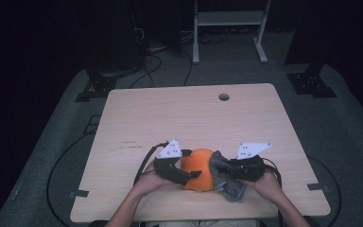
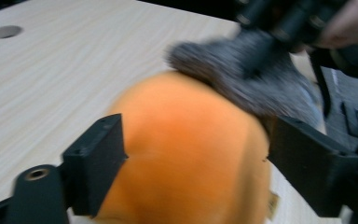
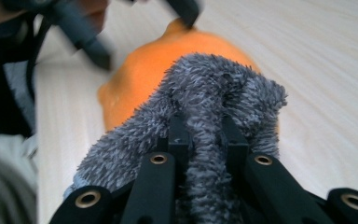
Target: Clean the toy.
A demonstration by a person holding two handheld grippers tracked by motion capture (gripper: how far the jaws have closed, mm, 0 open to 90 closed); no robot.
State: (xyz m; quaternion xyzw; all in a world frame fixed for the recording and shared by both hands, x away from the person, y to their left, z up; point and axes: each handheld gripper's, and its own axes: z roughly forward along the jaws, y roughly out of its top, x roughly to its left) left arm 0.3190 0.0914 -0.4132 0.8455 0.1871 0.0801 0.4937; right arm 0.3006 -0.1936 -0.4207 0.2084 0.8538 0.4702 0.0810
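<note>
At the near edge of the table (image 1: 137, 118), both forearms come in low, wrists bent inward so the two grippers face each other across an orange ball (image 1: 199, 169). Left gripper (image 1: 192, 176) lies nearly level, pointing across toward the ball, cable looping back behind it. In the left gripper view its jaws stand wide, one on each side of the ball (image 2: 186, 149); whether the pads press on the skin is hard to call through the blur, though they look just clear of it. Right gripper (image 1: 219, 166) also lies level, pointing back at the ball from the other side, and it's clamped tight on a fold of grey fuzzy cloth (image 1: 227, 177). The right gripper view shows the pile (image 3: 214, 98) bunched up between the narrow jaws. That cloth drapes against the ball's right flank, touching it, and trails down onto the wood by the right hand (image 1: 268, 183). Ball sits on the tabletop between both hands, close to the person's edge.
</note>
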